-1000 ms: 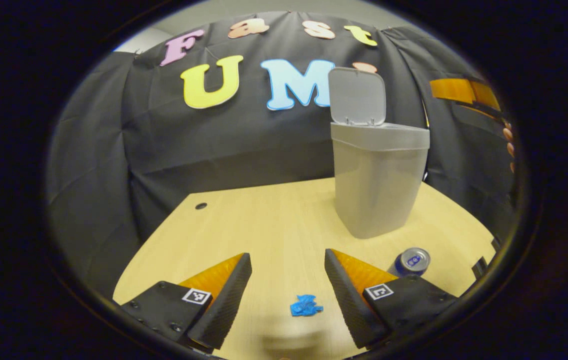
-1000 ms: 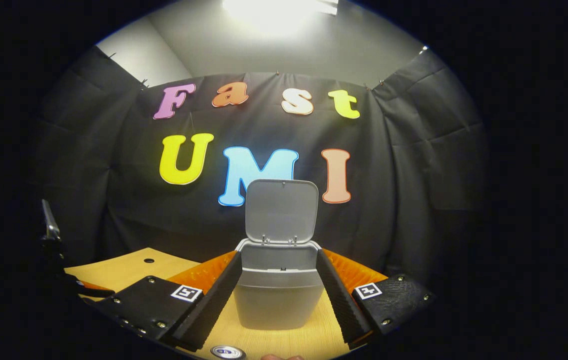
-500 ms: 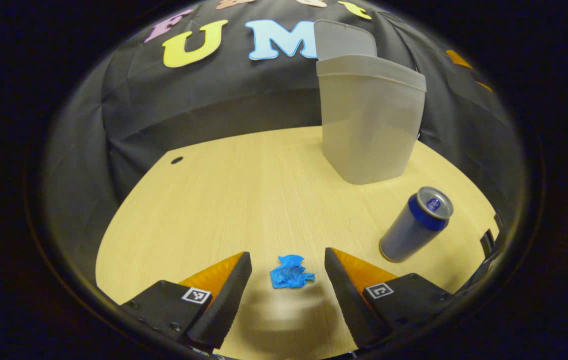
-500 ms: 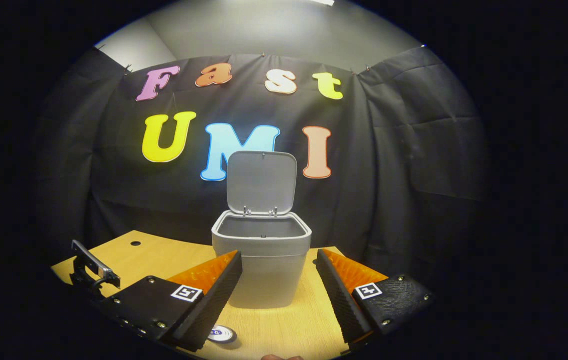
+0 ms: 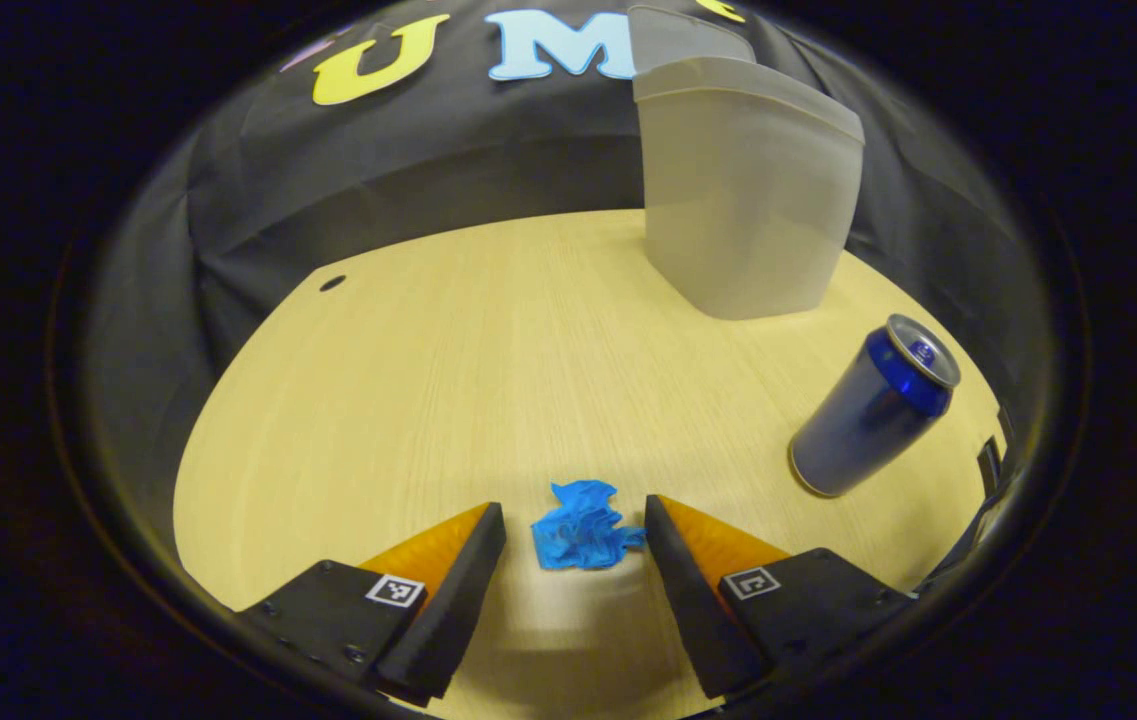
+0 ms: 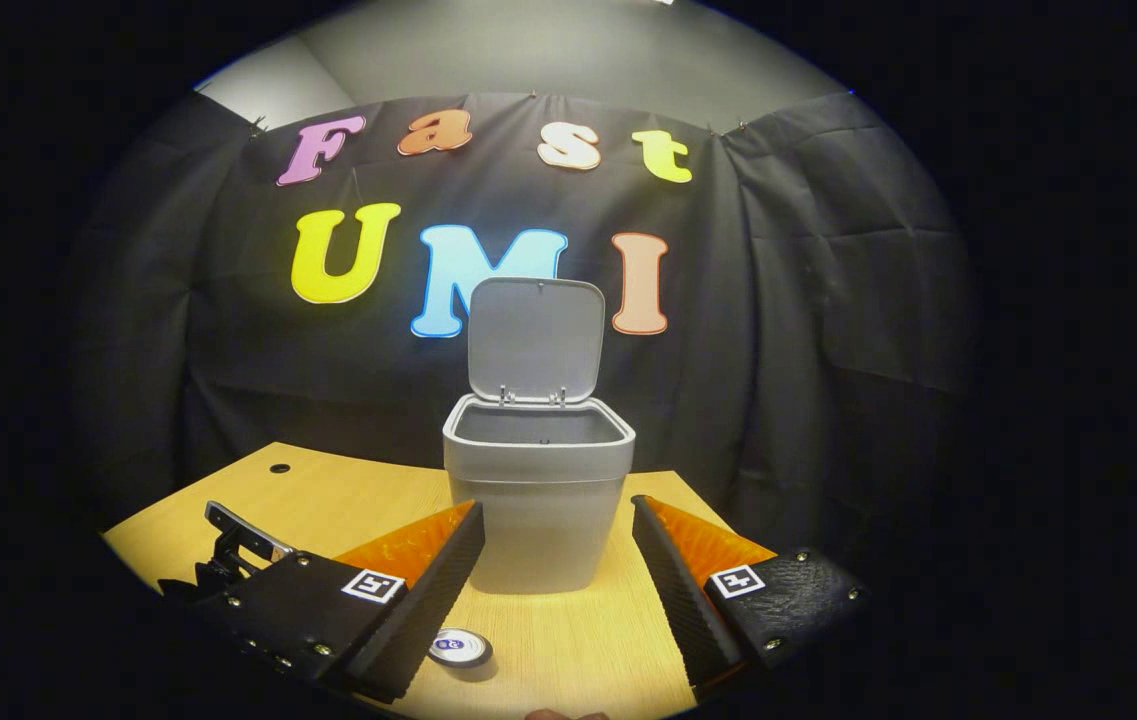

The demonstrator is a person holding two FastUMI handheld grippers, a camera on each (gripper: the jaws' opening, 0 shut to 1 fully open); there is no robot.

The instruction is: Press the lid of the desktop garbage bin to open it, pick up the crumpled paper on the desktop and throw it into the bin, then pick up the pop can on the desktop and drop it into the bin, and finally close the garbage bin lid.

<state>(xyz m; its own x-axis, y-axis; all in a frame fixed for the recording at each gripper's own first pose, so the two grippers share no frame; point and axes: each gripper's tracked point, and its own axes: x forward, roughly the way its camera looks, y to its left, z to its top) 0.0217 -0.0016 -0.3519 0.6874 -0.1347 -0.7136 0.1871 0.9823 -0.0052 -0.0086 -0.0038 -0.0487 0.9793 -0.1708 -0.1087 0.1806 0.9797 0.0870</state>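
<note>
With the bin [image 6: 538, 500] lid [image 6: 535, 338] raised, the left tongs [image 5: 575, 522] are held wide astride the paper [image 5: 583, 526] for grasping, while the right tongs [image 6: 558, 520] are kept wide before the bin.

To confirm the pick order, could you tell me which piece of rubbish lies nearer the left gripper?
The blue crumpled paper, lying between the open left gripper fingers; the pop can stands farther right.

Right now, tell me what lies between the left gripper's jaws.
The crumpled blue paper lies on the pale wooden desktop between the open jaws, seen in the left gripper view.
</note>
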